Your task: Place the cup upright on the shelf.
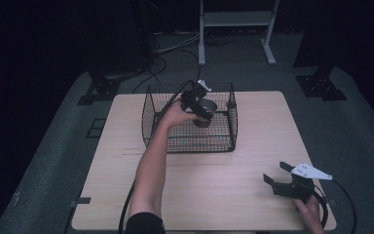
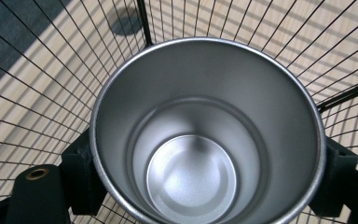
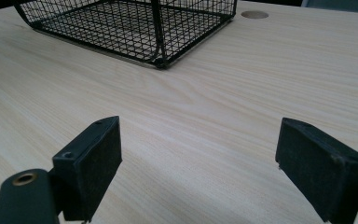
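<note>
Presently catalogued, upper centre of the high view: one black wire mesh basket [image 1: 151, 109], rectangular, open-topped, standing on a pale wood-grain table [image 1: 253, 161]. Inside it, toward the right half of the basket, one stainless steel cup [image 1: 207, 108], upright, mouth facing up, rim bright, interior empty. In the left gripper view the cup [image 2: 205, 140] sits squarely in the frame with a black pad pressed against its wall at lower left and another at lower right, basket mesh and table showing behind it; whether its base touches the basket floor cannot be told. Left gripper [image 1: 197, 105]: reaching over the basket from the centre of the high view, forearm running up from the bottom edge, jaws clamped on the steel cup from either side. Right gripper [image 1: 275, 174]: lower right of the high view, held low near the table's front right corner, grey three-cornered plate on top, cable looping behind, jaws spread wide with nothing between them. In the right gripper view its fingers [image 3: 91, 163] stand well apart over bare wood, with the basket [image 3: 158, 32] at upper left of the frame, well apart from them.
</note>
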